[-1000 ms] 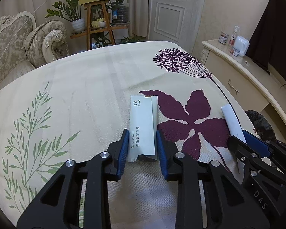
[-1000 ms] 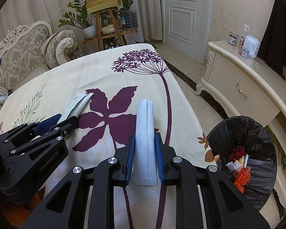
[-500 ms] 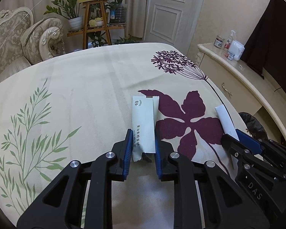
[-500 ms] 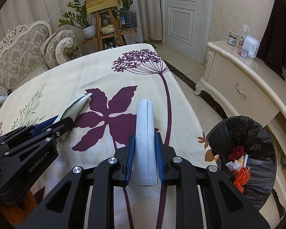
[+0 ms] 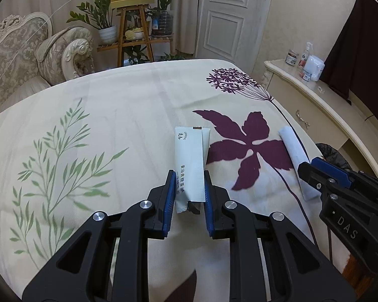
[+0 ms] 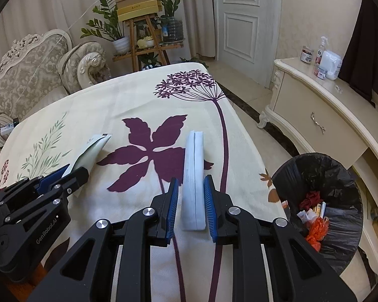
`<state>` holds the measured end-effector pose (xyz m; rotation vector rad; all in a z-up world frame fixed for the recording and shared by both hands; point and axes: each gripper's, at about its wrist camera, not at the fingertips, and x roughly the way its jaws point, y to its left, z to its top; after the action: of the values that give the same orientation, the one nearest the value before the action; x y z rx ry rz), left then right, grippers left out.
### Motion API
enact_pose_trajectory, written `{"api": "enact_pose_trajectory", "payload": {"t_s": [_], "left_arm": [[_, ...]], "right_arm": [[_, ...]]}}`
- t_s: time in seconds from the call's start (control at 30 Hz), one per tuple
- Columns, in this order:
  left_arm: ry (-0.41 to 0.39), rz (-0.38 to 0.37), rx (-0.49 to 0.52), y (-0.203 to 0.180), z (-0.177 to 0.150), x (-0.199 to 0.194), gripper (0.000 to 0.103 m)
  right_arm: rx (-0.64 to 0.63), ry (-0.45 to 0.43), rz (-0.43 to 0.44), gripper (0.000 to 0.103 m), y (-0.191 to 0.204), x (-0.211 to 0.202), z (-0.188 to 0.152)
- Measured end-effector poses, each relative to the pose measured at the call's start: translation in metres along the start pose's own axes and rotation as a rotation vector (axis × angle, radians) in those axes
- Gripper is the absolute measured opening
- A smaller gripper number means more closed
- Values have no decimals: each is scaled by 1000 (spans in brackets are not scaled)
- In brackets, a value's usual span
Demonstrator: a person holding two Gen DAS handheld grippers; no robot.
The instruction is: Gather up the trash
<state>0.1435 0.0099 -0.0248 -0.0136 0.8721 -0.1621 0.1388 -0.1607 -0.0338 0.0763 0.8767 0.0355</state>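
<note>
Floral-clothed table (image 5: 128, 105) — 2 wrappers (image 5: 190, 166)

Pretty soft, even indoor light in both views, kinda cool and flat, no harsh glare anywhere. Shadows are faint, just a soft smudge on the tablecloth (image 5: 128, 115) under the near black fingers. Heavy fisheye bend: the door (image 6: 247, 17) and the sideboard (image 6: 322, 115) curve toward the edges, and the corners go black. Center is sharp; the leaf print at the near left of the left view looks a bit smeared.

left tongs (image 5: 190, 191) angled down, jaws just closing, right tongs (image 6: 191, 206) alongside, angled down, clamped
</note>
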Motion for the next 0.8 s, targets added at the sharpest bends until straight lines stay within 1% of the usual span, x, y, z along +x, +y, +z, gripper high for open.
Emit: {"api": "enact_pose_trajectory", "payload": {"t_s": [0.27,0.43,0.63,0.8], "left_arm": [[-12,0,6,-3,-15,-19,20],[-23,-9,11,-9,-24,-32,20],[-39,-37,36,-33,-35,-47,20],[-56,-86,79,-64,-40,-56,20]], "right_arm": [[0,-13,-8,22,1,-21,-14],[8,-25,-21,22,-6,-37,-26],[38,-35,-45,22,-22,-55,-41],[77,-45,-80,22,-46,-69,-54]]}}
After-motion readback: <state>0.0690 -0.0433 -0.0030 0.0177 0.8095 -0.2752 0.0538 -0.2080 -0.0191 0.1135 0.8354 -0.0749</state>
